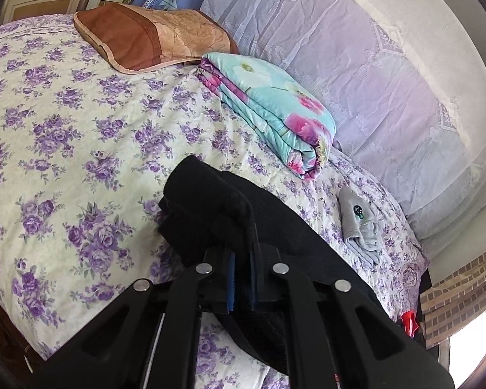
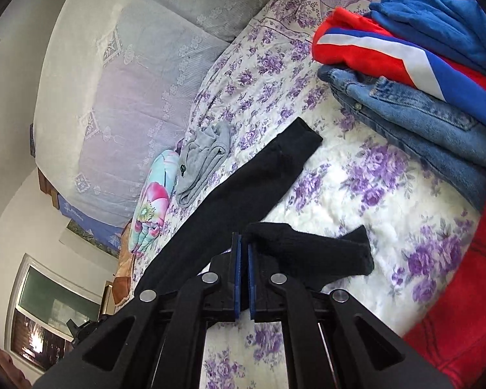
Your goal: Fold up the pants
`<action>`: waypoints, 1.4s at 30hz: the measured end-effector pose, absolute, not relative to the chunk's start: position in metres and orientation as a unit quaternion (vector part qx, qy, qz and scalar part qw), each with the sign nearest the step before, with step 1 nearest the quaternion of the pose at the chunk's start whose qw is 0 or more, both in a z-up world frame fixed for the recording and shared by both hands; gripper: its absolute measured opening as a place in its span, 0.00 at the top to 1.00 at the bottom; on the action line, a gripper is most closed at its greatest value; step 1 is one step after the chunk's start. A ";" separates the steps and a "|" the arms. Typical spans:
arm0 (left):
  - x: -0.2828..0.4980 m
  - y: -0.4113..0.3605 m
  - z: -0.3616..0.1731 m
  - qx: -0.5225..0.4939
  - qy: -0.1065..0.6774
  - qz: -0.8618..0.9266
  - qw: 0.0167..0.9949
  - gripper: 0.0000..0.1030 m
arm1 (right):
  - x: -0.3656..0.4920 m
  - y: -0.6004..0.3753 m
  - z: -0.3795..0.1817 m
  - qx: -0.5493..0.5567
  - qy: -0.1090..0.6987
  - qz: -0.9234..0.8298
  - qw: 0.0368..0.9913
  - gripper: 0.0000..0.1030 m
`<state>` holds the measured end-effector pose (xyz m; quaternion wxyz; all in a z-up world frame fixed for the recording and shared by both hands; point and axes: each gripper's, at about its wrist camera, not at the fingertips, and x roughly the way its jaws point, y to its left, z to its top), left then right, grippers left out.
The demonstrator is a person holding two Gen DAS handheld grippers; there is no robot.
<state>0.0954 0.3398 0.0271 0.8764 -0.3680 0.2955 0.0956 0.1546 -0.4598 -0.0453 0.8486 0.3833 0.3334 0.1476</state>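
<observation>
Tongs first, left to right: our left tongs [image 1: 241, 253] are pinched tight on a bunched end of the black pants [image 1: 210, 214], thick cloth wadded up ahead of the blue pads, and we judge that grip is there so the end can be carried as one piece rather than dragged. From that pinch the dark cloth runs back and to the right under the tool, over the bed [image 1: 64, 123] with its purple-flowered cover. Beyond it lie a brown pillow [image 1: 152, 39], a folded floral quilt [image 1: 275, 110] and a small grey garment [image 1: 361, 227], all well apart from the pants, which leaves bare cover for the fold. Our right tongs [image 2: 244, 253] are likewise pressed together on black cloth, a short flap of it falling to the right of the pads, while one long leg of the pants [image 2: 243, 188] stretches away flat on the bed toward the far edge. With both ends held, we read this as the lift before one half is laid over the other. At the right a stack of jeans [image 2: 421, 120], a red, white and blue garment [image 2: 388, 48] and a blue one [image 2: 444, 22] sits near the leg's end, probably laundry waiting or finished; which, we cannot tell.
</observation>
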 end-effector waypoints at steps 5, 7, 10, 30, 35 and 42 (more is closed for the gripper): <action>0.134 0.343 0.037 -0.373 0.294 0.089 0.876 0.94 | 0.207 -0.452 -0.023 0.364 0.329 0.152 0.858 0.97; 0.152 0.346 0.037 -0.380 0.296 0.090 0.872 0.94 | 0.235 -0.450 -0.019 0.360 0.334 0.151 0.858 0.97; 0.189 0.351 0.031 -0.390 0.305 0.091 0.864 0.94 | 0.285 -0.446 -0.021 0.359 0.349 0.145 0.853 0.97; 0.319 0.359 -0.051 -0.394 0.404 0.144 0.813 0.64 | 0.405 -0.426 -0.079 0.330 0.447 0.090 0.826 0.73; 0.286 0.346 -0.001 -0.331 0.355 0.172 0.857 0.27 | 0.370 -0.415 -0.033 0.268 0.376 0.066 0.884 0.57; 0.266 0.281 0.013 -0.235 0.388 0.072 0.888 0.27 | 0.336 -0.324 -0.034 0.196 0.399 0.200 0.873 0.40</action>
